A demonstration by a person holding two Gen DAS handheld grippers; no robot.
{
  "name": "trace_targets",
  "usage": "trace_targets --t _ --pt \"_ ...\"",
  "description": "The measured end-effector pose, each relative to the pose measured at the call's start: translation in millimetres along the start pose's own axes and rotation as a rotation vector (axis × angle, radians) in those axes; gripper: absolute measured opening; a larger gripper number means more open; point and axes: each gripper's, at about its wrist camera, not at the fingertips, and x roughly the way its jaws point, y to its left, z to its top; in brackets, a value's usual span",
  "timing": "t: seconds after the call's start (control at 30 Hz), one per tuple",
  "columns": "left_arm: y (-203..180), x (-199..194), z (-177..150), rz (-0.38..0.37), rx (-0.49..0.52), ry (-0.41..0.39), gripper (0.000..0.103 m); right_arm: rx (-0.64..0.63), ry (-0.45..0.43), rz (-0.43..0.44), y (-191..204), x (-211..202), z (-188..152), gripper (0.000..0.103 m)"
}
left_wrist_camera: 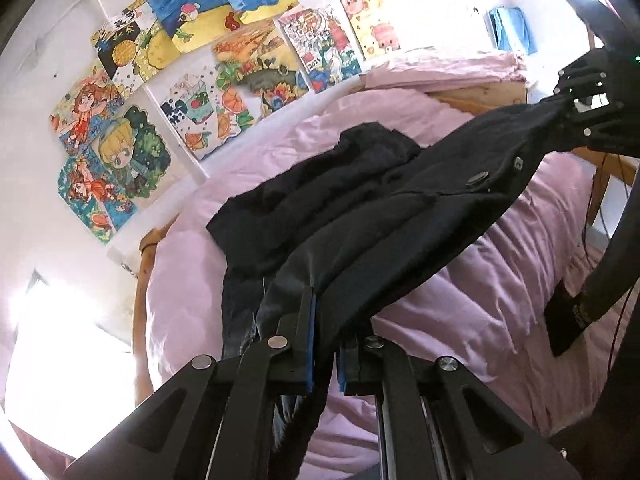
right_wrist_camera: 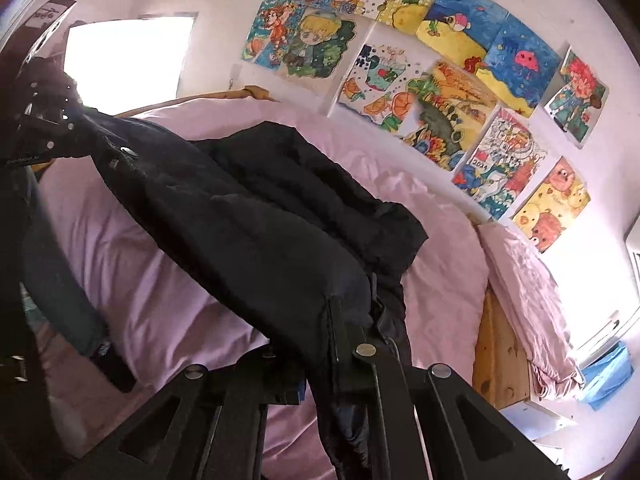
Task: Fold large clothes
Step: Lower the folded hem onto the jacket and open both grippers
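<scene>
Pink bedding [left_wrist_camera: 460,304] lay under the dark jacket [left_wrist_camera: 400,208], stretched between the left gripper [left_wrist_camera: 324,344] and right gripper [right_wrist_camera: 320,360], both clamped on its edge, apparently mid-lift for a fold, calling next for carrying that edge across evenly.

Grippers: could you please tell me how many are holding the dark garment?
2. The left gripper is shut on one end of the dark garment, bottom of the left wrist view; the right gripper clamps the other end, upper right.
</scene>
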Motion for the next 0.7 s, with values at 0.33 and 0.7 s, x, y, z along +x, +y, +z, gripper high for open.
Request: trace_targets --t 0.33,0.7 --pt "71 18 84 -0.006 -0.138 -0.066 0.007 0.155 -0.092 0.022 -78 29 75 0.008" --pt "142 111 159 0.062 -0.175 -0.060 0.007 0.187 -0.110 -0.009 -147 130 147 0.008"
